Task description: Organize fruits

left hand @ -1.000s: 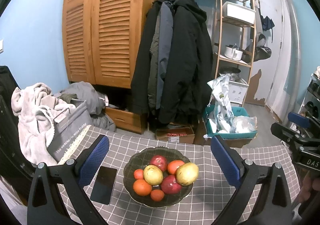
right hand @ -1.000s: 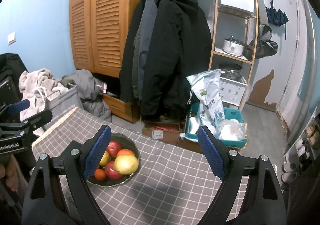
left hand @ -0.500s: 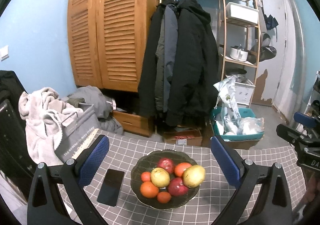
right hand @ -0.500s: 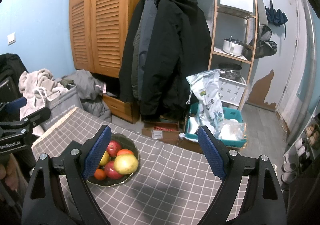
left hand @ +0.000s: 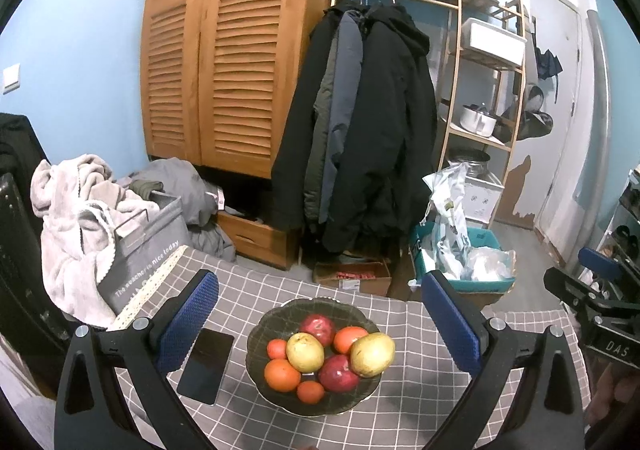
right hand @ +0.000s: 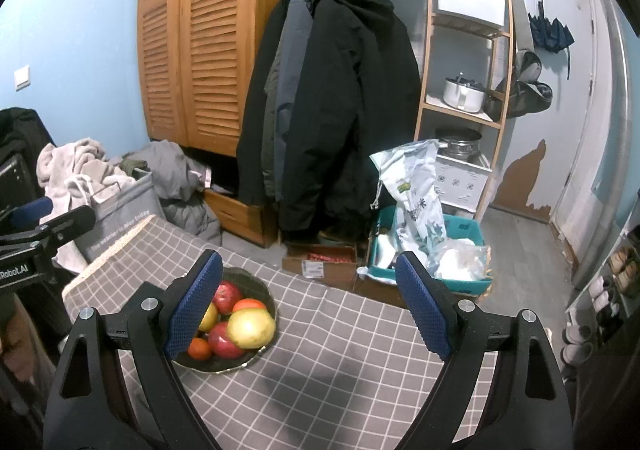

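A dark glass bowl (left hand: pixel 280 317) sits on the grey checked table (left hand: pixel 400 410). It holds two red apples (left hand: pixel 318 327), two yellow pears (left hand: pixel 372 354) and several oranges (left hand: pixel 282 375). My left gripper (left hand: pixel 319 282) hovers open over the bowl's near side, its blue pads wide apart with nothing between them. In the right wrist view the bowl (right hand: pixel 244 282) lies at the lower left, partly hidden behind the left finger (right hand: pixel 196 302). My right gripper (right hand: pixel 308 262) stands open and empty over bare cloth to the right of the bowl.
A black phone (left hand: pixel 206 366) lies flat on the cloth just left of the bowl. Beyond the table's far edge are a grey laundry bag (left hand: pixel 144 250), a cardboard box (left hand: pixel 352 278) and a teal bin (left hand: pixel 464 274). Hanging coats (left hand: pixel 360 130) and a wooden wardrobe (left hand: pixel 224 50) stand behind.
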{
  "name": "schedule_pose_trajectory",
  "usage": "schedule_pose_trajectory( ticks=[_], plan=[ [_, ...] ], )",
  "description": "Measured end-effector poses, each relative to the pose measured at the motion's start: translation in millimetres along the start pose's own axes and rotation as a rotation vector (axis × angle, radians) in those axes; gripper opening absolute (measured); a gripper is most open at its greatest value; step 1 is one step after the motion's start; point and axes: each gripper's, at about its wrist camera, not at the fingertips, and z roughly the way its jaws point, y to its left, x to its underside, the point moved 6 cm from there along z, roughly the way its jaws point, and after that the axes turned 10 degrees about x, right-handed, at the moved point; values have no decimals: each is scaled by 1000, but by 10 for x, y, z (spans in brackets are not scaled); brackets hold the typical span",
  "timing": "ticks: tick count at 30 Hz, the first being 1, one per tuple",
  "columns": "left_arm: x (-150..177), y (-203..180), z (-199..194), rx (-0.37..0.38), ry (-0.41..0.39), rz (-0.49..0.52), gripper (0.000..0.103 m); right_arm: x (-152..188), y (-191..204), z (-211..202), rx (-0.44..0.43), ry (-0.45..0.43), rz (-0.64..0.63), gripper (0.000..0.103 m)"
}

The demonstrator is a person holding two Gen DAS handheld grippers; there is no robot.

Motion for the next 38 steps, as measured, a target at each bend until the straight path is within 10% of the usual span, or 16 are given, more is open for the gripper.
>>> schedule_pose_trajectory(
  ticks=[38],
  plan=[
    [-9,-83,-59,-7,-19,9,102,5,-24,-3,1,0,-2,87]
  ],
)
